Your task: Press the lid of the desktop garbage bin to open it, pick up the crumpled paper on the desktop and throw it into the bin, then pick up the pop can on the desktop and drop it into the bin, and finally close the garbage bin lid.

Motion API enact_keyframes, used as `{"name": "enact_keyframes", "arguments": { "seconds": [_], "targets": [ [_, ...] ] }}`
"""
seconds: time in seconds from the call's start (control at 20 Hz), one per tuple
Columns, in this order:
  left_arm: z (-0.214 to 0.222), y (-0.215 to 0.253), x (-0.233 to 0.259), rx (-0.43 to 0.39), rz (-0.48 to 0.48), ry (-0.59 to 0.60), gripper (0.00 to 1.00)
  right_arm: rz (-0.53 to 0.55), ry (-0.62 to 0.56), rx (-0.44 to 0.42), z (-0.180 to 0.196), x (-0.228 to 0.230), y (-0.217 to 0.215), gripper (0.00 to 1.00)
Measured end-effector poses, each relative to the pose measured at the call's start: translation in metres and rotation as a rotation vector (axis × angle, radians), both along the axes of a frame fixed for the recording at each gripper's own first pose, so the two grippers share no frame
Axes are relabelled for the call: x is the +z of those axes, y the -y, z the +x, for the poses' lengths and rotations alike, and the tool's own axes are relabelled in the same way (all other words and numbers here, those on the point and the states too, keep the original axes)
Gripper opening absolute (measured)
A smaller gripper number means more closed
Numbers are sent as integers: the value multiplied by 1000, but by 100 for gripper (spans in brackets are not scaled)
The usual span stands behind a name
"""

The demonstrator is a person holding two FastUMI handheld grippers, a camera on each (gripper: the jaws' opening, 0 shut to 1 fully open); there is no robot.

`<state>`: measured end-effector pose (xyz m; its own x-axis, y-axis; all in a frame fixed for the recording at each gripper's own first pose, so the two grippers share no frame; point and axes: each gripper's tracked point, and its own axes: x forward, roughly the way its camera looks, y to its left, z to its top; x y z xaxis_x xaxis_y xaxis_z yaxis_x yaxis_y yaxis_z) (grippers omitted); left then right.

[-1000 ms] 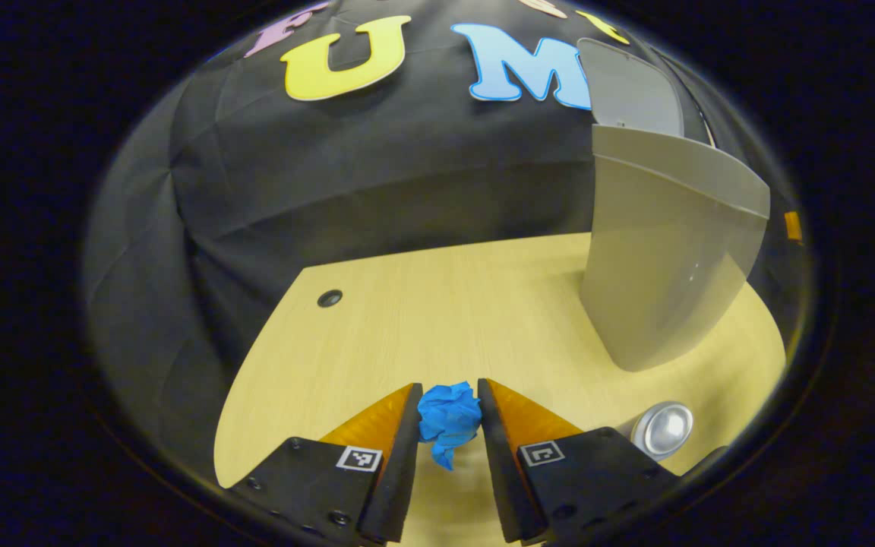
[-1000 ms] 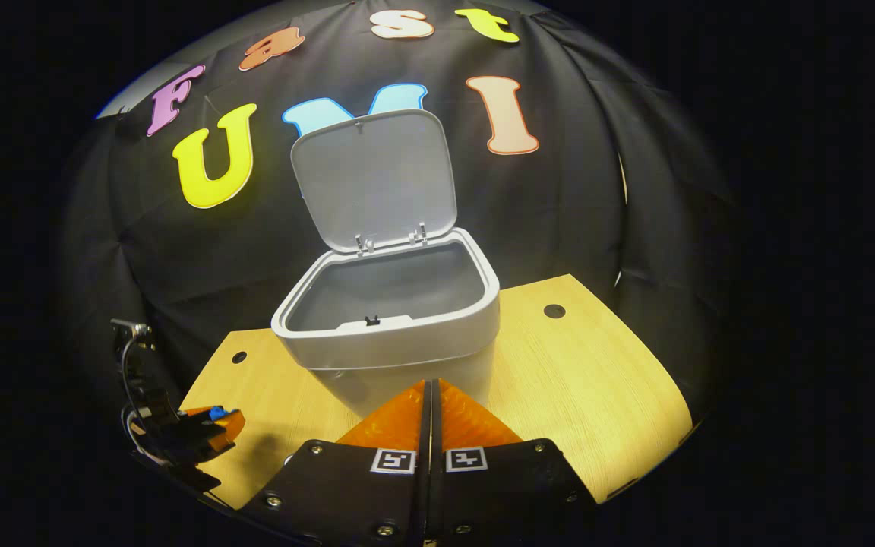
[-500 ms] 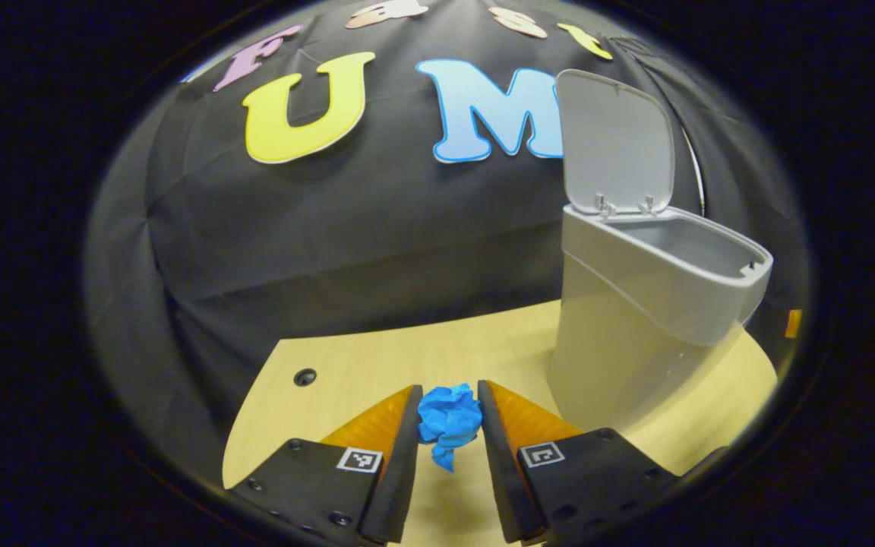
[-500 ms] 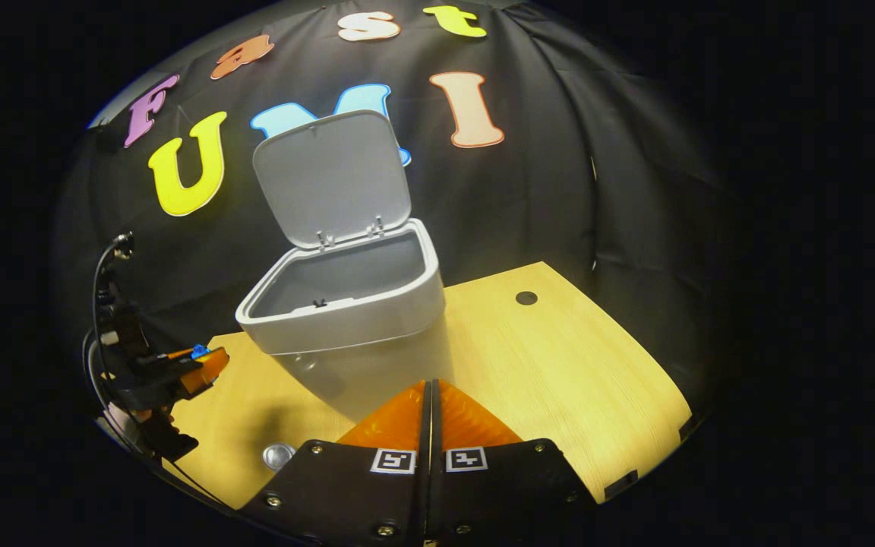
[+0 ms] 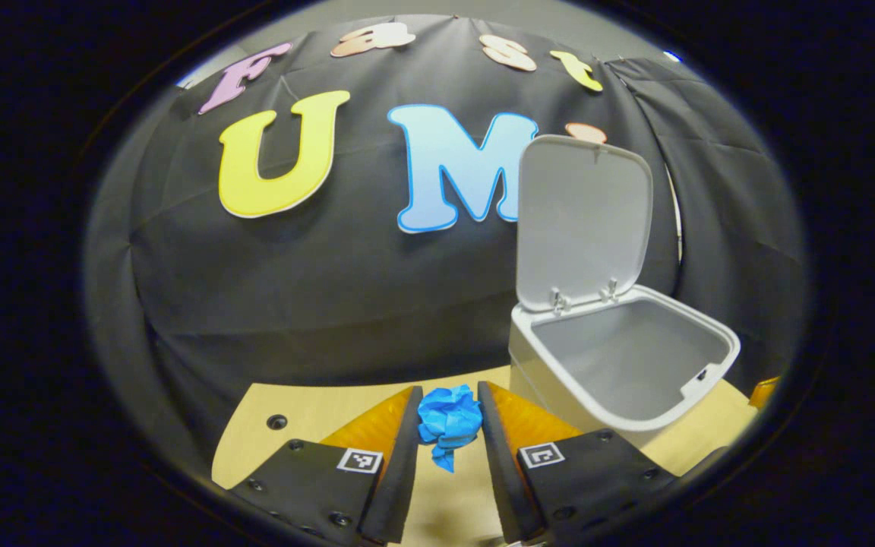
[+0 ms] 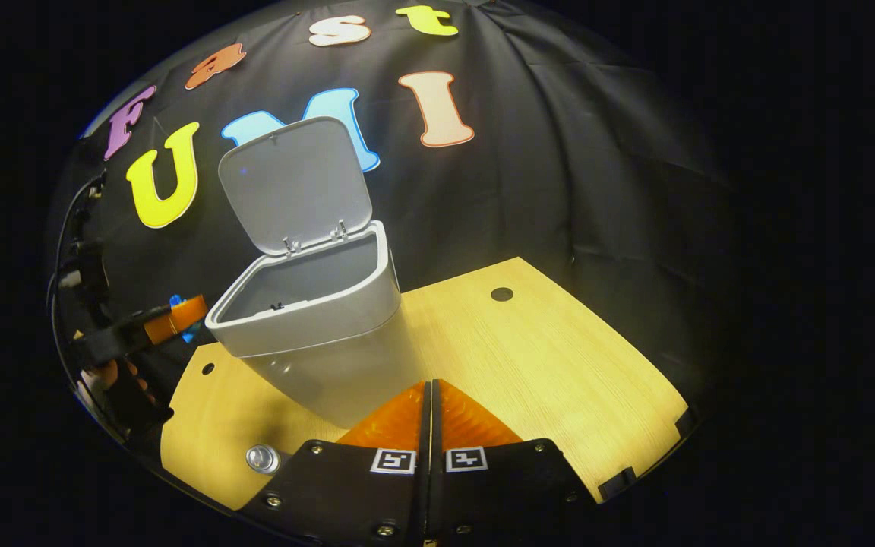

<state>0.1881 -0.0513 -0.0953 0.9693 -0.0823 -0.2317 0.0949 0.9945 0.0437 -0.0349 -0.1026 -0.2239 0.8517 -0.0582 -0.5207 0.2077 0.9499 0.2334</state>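
A grey desktop garbage bin [image 5: 623, 365] stands on the pale wood counter [image 6: 559, 372] with its lid [image 5: 585, 216] swung upright on the rear hinges, its mouth open toward the left gripper [image 5: 449, 425], whose jaws are clamped on a blue ball of crumpled paper [image 5: 449, 422] held above the counter and just short of the bin's near rim. The paper looks featherlight and soft, likely to crush further rather than slip, so the pinch across its middle seems secure, though a light wad may cling to a pad on release. The right gripper [image 6: 430, 414] hangs over the counter in front of the bin, jaws pressed together on nothing. The pop can [image 6: 263, 458] lies on its side near the counter's front edge, its shiny end facing out; thin-walled and smooth, it would probably dent under a hard squeeze and is best taken across its round body. Compared with a second ago, the left gripper has risen from counter level, so the bin's interior now shows from above.
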Motion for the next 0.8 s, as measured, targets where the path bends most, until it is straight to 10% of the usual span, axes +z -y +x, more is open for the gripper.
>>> {"name": "enact_keyframes", "arguments": {
  "seconds": [0.3, 0.7, 0.8],
  "targets": [
    [3, 44, 59, -94, 19, 116, 63, 18, -24, 23, -7, -11, -8, 0],
    [0, 105, 89, -200, -2, 178, 39, 30, -24, 28, -10, -11, -5, 0],
    [-1, 115, 95, -218, 3, 187, 71, 38, -28, 22, -12, -13, -2, 0]
  ]
}}
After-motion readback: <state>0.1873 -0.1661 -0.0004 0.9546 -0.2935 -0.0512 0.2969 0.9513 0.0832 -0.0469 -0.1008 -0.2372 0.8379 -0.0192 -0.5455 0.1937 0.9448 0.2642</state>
